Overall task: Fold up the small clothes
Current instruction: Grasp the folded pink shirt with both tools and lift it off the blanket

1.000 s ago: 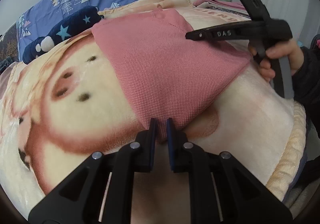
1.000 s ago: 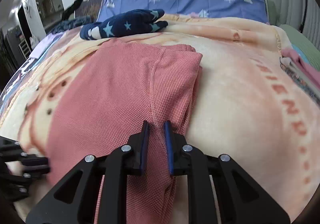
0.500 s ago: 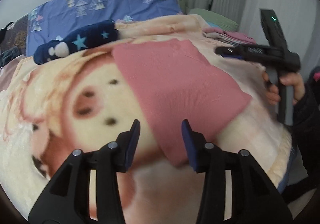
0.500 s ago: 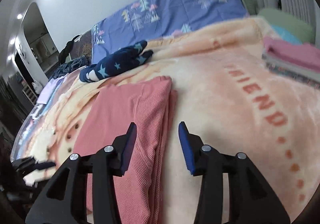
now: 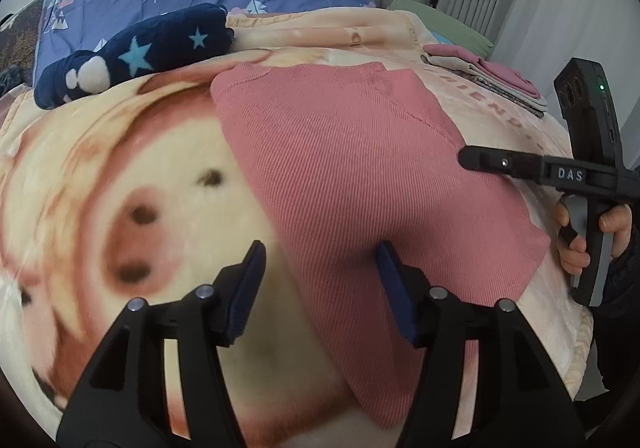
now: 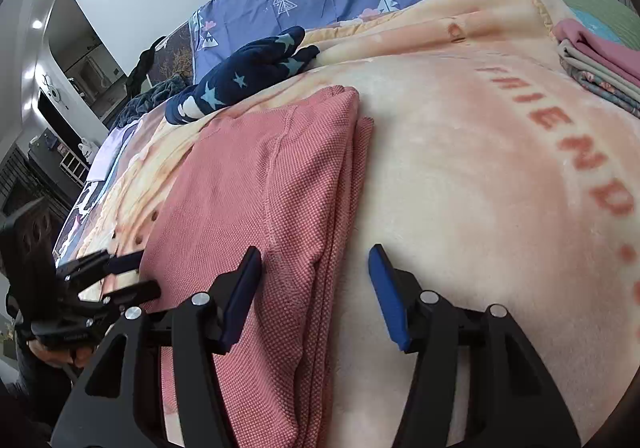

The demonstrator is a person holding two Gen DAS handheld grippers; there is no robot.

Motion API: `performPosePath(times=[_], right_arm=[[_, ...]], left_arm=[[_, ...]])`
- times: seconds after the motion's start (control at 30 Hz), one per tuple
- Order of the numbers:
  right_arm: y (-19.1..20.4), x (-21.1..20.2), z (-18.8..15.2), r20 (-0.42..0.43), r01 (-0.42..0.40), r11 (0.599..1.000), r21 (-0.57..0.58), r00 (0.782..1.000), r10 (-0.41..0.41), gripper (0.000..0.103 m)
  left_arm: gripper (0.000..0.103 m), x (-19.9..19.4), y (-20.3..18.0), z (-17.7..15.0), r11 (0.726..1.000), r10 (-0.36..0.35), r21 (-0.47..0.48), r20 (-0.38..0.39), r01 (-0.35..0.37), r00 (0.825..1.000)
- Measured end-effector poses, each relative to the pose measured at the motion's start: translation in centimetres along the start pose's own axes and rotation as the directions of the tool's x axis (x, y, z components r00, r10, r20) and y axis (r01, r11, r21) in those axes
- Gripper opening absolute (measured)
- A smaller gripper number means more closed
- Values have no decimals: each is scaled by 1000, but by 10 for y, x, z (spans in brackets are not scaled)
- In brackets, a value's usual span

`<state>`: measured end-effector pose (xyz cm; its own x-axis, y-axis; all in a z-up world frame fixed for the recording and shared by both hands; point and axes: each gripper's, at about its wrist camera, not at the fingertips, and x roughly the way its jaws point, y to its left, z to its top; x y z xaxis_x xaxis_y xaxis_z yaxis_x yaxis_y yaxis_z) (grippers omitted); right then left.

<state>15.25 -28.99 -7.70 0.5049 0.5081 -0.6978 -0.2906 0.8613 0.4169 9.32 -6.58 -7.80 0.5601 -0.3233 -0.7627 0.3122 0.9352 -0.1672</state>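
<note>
Left wrist: "DAS" on right gripper (image 5: pixel 472 160); blanket (image 6: pixel 500 152) reads "FRIEND".

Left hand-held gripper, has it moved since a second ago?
Yes. The left hand-held gripper has let go of the pink garment, opened wide and pulled back from its near corner toward the blanket edge.

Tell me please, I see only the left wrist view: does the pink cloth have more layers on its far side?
Observer: Yes. In the right wrist view the pink cloth shows stacked folded edges along its right side.
Operator: Is the right gripper holding that edge?
Observer: No. The right gripper is open, its jaws on either side of that edge.
Operator: And my left gripper?
Observer: The left gripper is open too, at the cloth's left edge.
</note>
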Motion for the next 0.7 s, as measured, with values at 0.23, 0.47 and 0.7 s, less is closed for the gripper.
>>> performPosePath(times=[0.23,0.47,0.7], right_arm=[[-4,4,0,3,-24,1000,2,1000,24,59],[-5,7,1,-1,-34,999,-4,999,34,61],[-4,18,12,-35,-71,997,-6,997,71,61]], left_arm=[[74,13,5,10,1000,-25,-4,-17,25,1000],[76,17,25,17,987,-109,-120,0,108,994],[56,44,49,29,922,-258,-296,13,250,966]])
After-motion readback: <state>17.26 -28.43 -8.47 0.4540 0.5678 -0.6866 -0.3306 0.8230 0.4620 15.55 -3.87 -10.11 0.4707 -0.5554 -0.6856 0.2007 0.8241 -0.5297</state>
